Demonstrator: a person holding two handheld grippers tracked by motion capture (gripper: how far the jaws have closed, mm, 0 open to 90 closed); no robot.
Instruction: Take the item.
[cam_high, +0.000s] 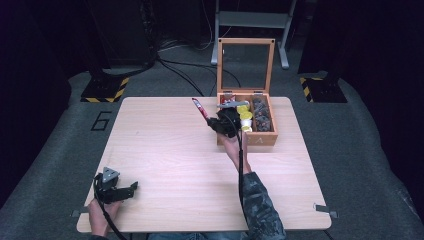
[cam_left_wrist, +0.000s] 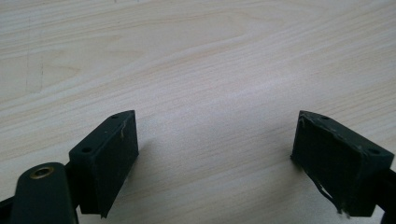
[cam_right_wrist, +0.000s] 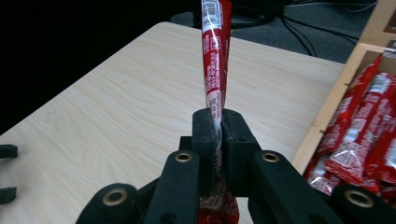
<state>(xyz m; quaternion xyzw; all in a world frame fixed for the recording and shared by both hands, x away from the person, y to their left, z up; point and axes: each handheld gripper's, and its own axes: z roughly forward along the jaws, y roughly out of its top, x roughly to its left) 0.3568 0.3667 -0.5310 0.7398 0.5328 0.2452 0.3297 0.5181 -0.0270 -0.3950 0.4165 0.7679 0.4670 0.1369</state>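
Observation:
A long red sachet (cam_right_wrist: 215, 60) stands clamped between the jaws of my right gripper (cam_right_wrist: 218, 122), which is shut on it; its free end sticks up and away. From above, that red sachet (cam_high: 199, 108) pokes out to the upper left of my right gripper (cam_high: 216, 123), just left of the wooden box (cam_high: 248, 140). Several more red sachets (cam_right_wrist: 362, 126) lie in the box's near compartment. My left gripper (cam_high: 134, 187) rests at the table's front left corner, and its jaws (cam_left_wrist: 212, 154) stand wide open over bare wood.
The wooden box has its glass lid (cam_high: 246, 62) raised upright at the back. Yellow items (cam_high: 244, 116) and dark pieces (cam_high: 261, 116) fill its other compartments. The pale table (cam_high: 165, 155) spreads between the two grippers. Cables (cam_high: 180, 67) run over the grey floor behind.

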